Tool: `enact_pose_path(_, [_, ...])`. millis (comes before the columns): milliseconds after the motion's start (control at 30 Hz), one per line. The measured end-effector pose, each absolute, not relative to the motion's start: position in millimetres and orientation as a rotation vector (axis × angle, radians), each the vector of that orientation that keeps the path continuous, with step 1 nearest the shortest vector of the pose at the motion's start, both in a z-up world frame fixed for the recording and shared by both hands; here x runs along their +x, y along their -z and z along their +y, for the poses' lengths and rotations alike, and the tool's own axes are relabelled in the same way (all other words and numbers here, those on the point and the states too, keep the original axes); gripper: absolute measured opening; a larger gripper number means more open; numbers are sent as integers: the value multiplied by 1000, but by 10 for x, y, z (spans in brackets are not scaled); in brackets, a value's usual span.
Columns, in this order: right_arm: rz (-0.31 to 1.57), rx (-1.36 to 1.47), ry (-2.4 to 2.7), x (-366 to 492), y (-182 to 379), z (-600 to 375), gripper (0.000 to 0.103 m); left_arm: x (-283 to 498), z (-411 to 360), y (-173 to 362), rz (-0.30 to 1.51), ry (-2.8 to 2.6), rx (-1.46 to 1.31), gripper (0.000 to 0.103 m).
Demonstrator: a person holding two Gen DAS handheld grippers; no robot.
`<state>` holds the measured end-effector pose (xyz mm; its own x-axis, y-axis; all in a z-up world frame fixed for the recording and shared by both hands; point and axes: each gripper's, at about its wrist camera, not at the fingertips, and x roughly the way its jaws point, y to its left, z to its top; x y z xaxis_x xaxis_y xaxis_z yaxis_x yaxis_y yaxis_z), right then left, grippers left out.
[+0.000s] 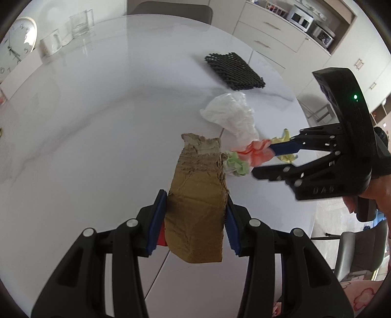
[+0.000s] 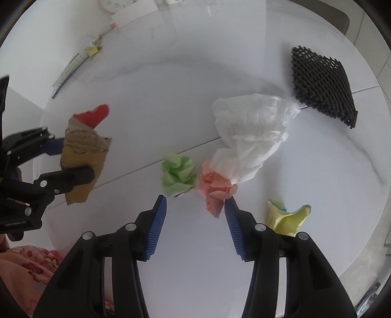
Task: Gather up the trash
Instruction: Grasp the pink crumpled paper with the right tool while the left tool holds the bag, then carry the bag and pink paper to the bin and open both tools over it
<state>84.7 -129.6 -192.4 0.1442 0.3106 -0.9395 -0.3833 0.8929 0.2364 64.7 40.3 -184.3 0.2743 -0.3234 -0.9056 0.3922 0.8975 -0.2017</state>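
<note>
Nearest the left wrist camera, the left gripper [image 1: 195,217] has its blue pads pressed against both sides of a crumpled brown paper bag [image 1: 198,195], lifted above the white marble table [image 1: 97,122]. Only the right wrist view shows the bag's open top with a red scrap [image 2: 94,117] sticking out; the left view shows just a sliver of red beside the left pad.

Over the table's near edge, the right gripper [image 2: 195,215] points down with its jaws partly open and nothing clamped between them; its right finger tip touches or overlaps a pink paper ball [image 2: 215,190], and I cannot tell which.

Counted in the right view: one green paper ball [image 2: 178,176] just left of the pink one, one yellow wad [image 2: 288,215] towards the table's right edge, one white crumpled plastic bag [image 2: 254,137] touching the pink ball from behind, and one black foam mesh [image 2: 322,83] near the far right edge. A ruler [image 2: 70,71] lies along the far left edge in the right view only.

Beyond the table, the left view alone shows a clock [image 1: 17,46], glass jars [image 1: 80,22], drawers [image 1: 268,31] and a microwave [image 1: 300,17].
</note>
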Motion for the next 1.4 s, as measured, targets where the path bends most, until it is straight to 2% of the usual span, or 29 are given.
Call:
enact_pose_path(267, [1373,-60,-437,1009,2106,-1410,50,646,430,1877,1205,474,81,44])
enact_pose_path(300, [1368,-59,-438,1026,2106,-1398,46,642,422,1874,1206,474,83,44])
enact_pose_path(333, [1369,-66,-435,1044,2113,-1359,37,644,413,1871,1206,475,85,44])
enact_pose_path(700, [1307,-31,-435,644,1727,-1540,34,521,105,1610,1170,516,130,44])
enact_pose_path(967, [1242,74,-271,-152,1247,-2537,35,180,-888,1397,1178,719,208,44])
enact_pose_path(1300, [1215,225,51,-1234,1142,-4026,35,-374,-2653,1491,1224,1064,356,44])
enact_pose_path(1400, [1209,253,87,-1418,1193,-4238,35,-458,-2926,1594,1253,1067,406,56])
